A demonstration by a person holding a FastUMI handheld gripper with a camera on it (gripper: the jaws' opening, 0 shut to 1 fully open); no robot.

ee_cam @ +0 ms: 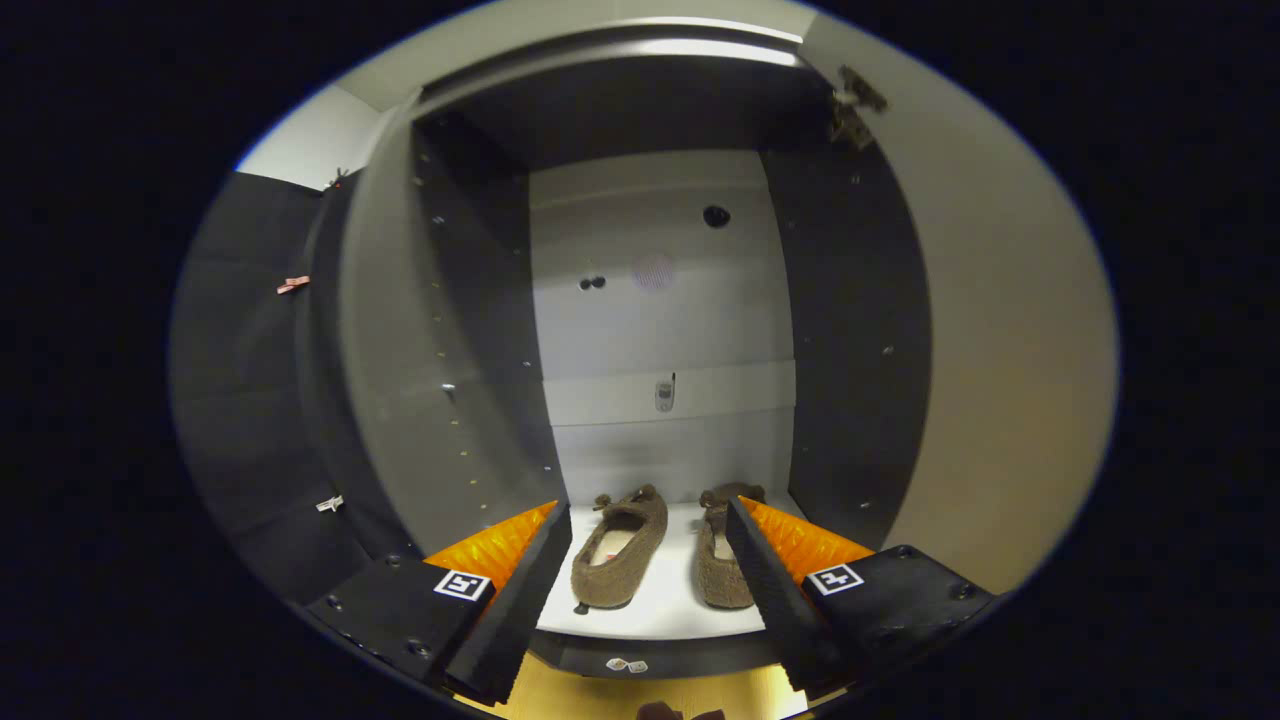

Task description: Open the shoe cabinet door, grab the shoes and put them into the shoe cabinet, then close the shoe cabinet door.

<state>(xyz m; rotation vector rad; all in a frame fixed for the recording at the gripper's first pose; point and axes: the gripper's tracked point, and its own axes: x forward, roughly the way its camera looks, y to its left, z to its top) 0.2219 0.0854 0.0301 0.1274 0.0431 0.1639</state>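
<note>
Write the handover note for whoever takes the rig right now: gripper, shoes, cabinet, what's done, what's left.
Hand-held gripper: open, holding nothing, fingers spread in front of the cabinet's bottom shelf.
Shoes: both brown shoes sit side by side on that shelf, left shoe between the fingers, right shoe partly behind the right finger.
Cabinet: door swung open on the right.
Done: door opened, both shoes inside.
Left: pull the gripper back and close the door.
</note>
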